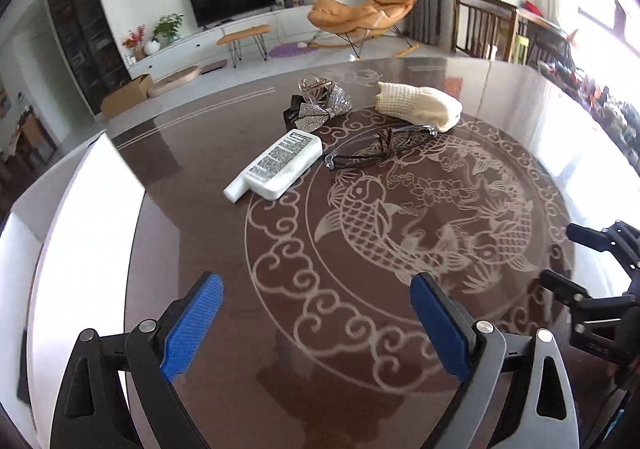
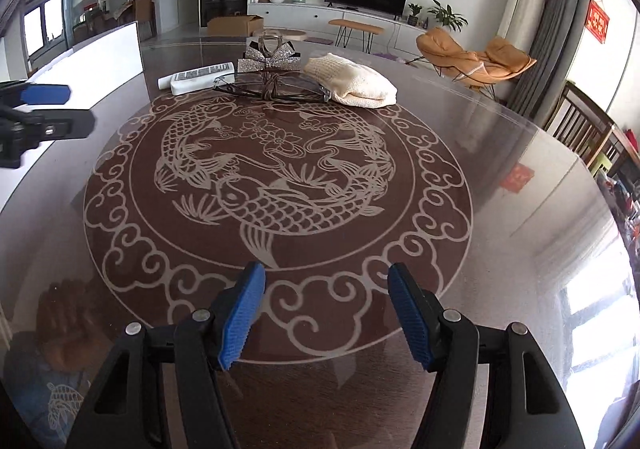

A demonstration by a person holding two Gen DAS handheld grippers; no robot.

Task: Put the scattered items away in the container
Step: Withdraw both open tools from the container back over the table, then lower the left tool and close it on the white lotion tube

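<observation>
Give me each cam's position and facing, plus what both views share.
Left wrist: on the left gripper, angled down across the table toward the TV wall; its own open blue fingers show, the right gripper at the right edge.
Right wrist: on the right gripper, same downward tilt; own open fingers, the left gripper at the left edge.
Shared: white bottle, glasses, sequin bow, cream pouch, white container.

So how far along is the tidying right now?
Nothing looks done. The bottle, glasses, sparkly bow and cream pouch all lie on the table. Left gripper and right gripper are open, holding nothing. The white container waits.
</observation>
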